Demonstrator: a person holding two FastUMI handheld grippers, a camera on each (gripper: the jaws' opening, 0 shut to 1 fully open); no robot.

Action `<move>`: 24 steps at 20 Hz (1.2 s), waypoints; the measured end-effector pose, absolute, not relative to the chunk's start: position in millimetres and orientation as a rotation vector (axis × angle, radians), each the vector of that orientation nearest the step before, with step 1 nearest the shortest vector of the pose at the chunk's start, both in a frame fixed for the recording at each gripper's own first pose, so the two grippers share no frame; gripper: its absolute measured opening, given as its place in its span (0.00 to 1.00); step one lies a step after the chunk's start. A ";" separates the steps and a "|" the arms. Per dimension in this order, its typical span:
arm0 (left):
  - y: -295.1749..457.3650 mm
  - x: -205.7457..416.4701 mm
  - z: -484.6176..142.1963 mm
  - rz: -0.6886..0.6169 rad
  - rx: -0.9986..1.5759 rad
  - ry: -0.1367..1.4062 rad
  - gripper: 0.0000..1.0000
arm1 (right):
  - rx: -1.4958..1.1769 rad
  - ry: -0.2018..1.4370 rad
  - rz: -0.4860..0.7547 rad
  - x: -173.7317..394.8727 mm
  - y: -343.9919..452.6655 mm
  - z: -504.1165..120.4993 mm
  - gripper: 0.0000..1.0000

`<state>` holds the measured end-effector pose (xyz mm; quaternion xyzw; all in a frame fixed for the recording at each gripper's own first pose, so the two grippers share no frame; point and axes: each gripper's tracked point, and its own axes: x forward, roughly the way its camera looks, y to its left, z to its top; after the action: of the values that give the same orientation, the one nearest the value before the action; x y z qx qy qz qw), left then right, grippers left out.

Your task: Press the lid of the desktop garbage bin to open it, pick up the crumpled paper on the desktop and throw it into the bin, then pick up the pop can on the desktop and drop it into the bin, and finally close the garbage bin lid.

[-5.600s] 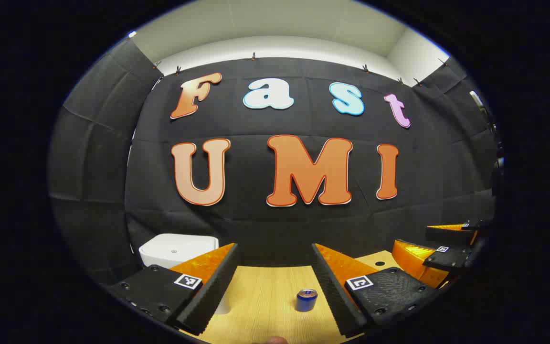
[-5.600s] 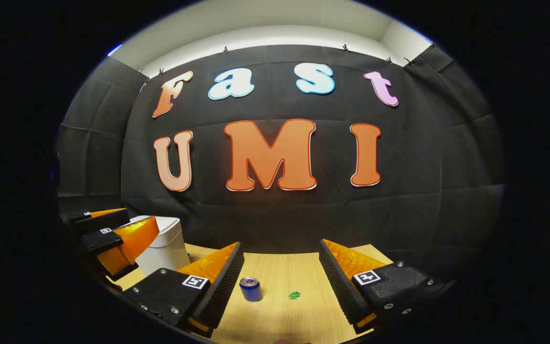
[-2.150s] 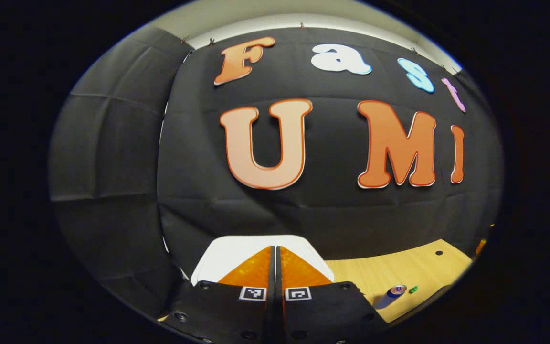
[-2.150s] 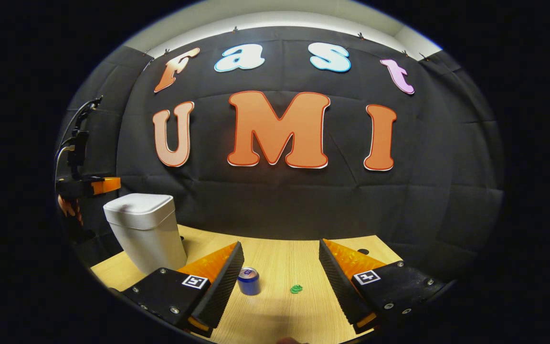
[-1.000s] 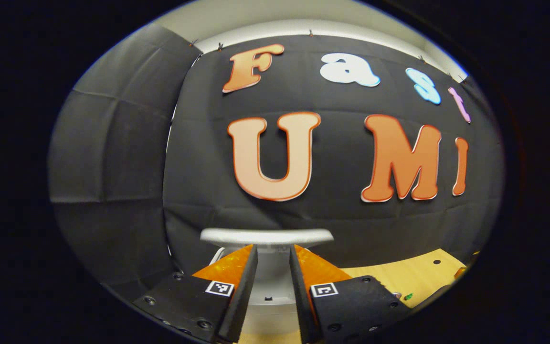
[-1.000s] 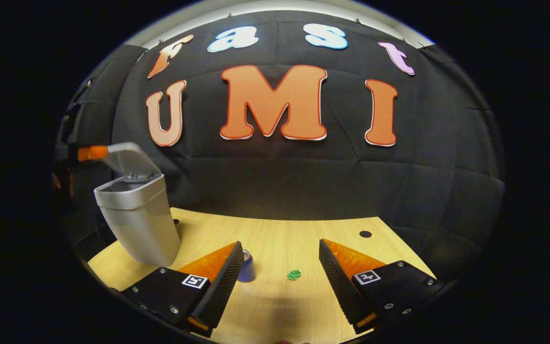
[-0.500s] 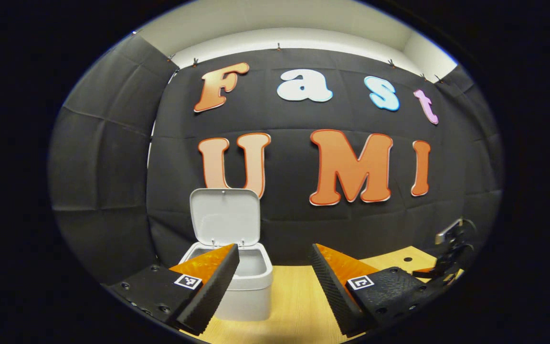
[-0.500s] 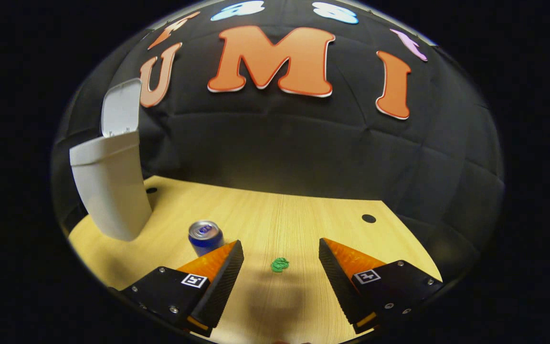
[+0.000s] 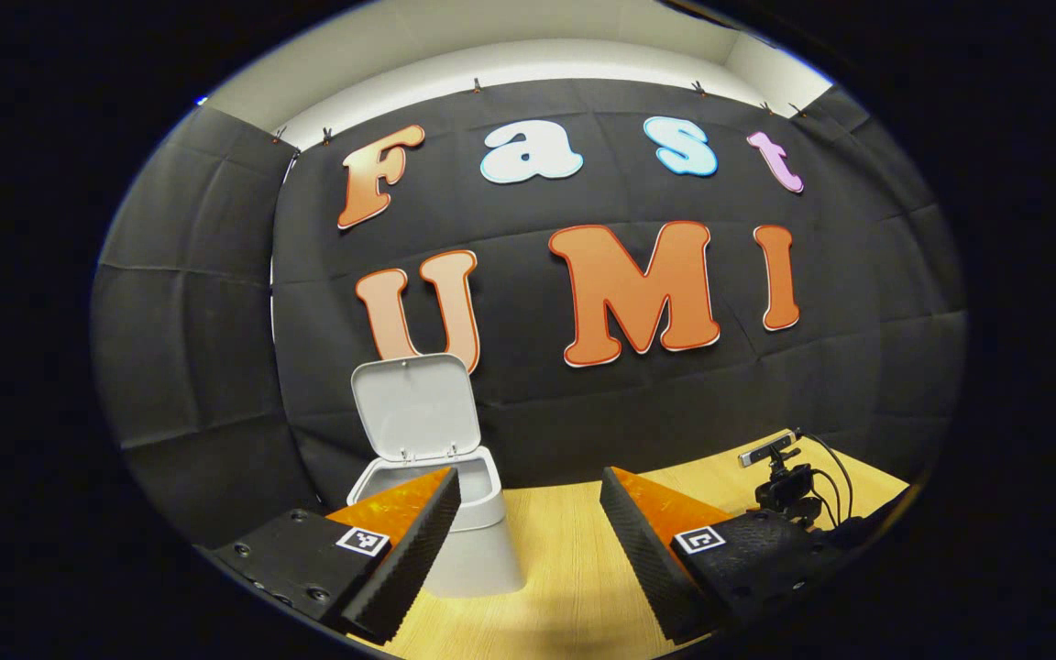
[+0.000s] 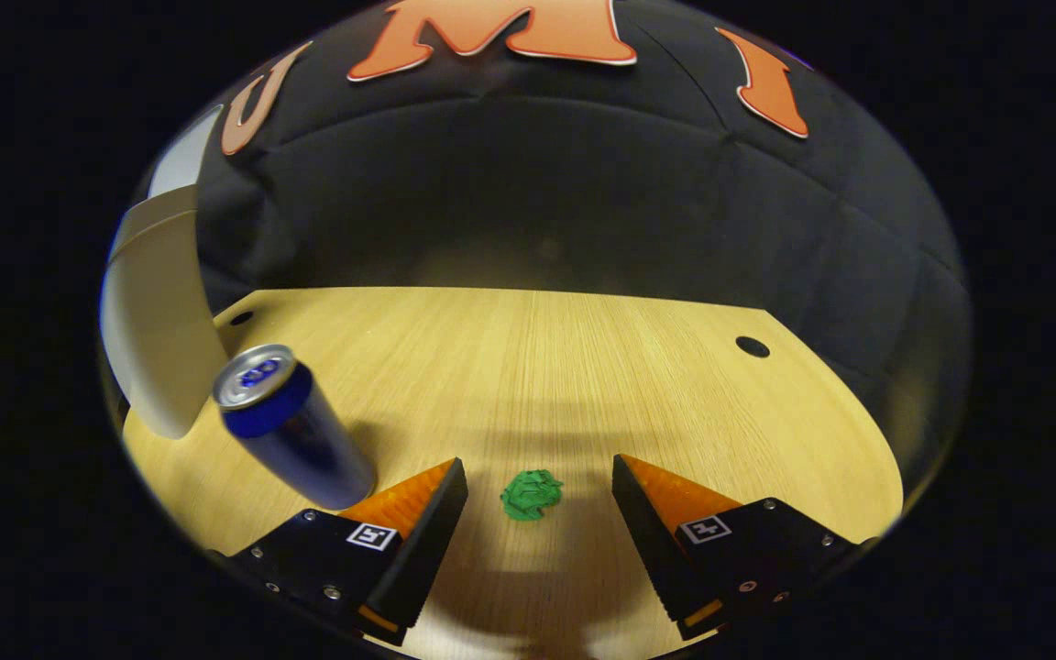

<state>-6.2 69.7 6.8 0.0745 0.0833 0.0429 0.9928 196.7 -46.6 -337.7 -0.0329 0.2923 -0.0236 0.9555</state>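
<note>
The white desktop bin (image 9: 478, 550) stands on the wooden table (image 9: 574, 587) with its lid (image 9: 413, 408) swung up against the wall. My left gripper (image 9: 528, 495) hovers open just in front of the bin, to its right. In the right gripper view, a small green crumpled paper (image 10: 531, 494) lies on the table (image 10: 528, 367) between the tips of my open right gripper (image 10: 537, 481), which is low over it. A blue pop can (image 10: 294, 431) stands upright just left of the right gripper's left finger. The bin (image 10: 157, 321) shows at the far left.
A small camera on a stand with cables (image 9: 780, 472) sits at the table's right side in the left gripper view. Round cable holes (image 10: 753, 346) mark the table's back corners. The black cloth wall runs behind the table.
The right gripper has dropped and tilted down over the green paper, which now lies between its fingertips. The left gripper has drawn back a little from the bin, whose lid stays up.
</note>
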 end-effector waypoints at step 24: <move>102.1 -6.2 4.6 0.054 0.053 0.117 0.97 | 0.001 0.279 0.121 182.3 35.1 -119.6 0.18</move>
<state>-6.2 102.1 4.6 0.0263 0.0584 0.0272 0.9976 182.3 35.1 -119.6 0.0007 0.1390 0.0601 0.9885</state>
